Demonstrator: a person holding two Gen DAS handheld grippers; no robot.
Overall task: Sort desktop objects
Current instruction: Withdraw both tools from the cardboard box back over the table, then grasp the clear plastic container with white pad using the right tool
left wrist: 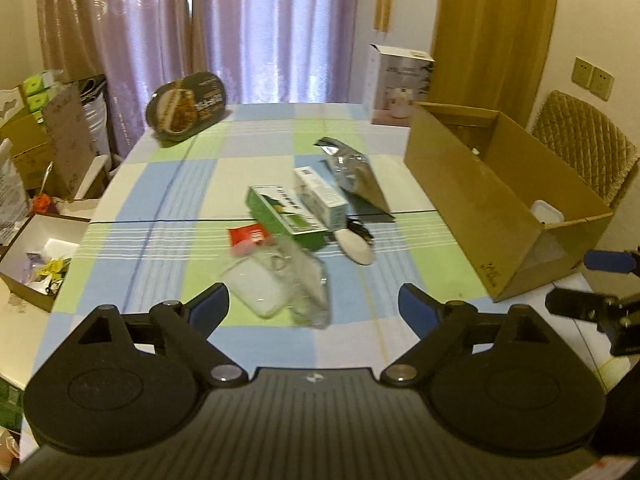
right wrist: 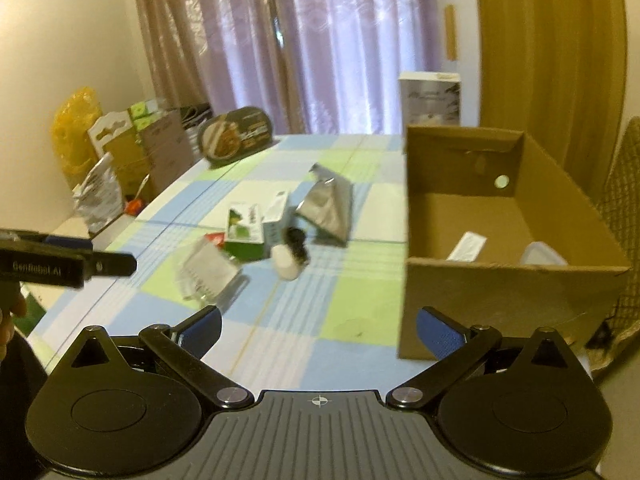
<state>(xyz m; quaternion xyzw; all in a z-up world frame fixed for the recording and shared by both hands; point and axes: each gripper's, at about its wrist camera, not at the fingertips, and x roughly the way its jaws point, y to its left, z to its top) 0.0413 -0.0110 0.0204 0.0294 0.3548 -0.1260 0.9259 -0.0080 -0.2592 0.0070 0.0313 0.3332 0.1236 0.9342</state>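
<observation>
Both grippers, left gripper (left wrist: pixel 314 308) and right gripper (right wrist: pixel 319 330), hover spread over a blurred, seemingly clear plastic bag (left wrist: pixel 280 280).

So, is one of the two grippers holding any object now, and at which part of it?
Nothing is held. The left gripper and the right gripper are both open and empty, above the table, short of the pile with the green box.

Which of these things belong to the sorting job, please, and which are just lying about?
Job: green box, white box, foil pouch, red packet, clear bag, carton.

Lying about: oval tin, tall box, chair.
</observation>
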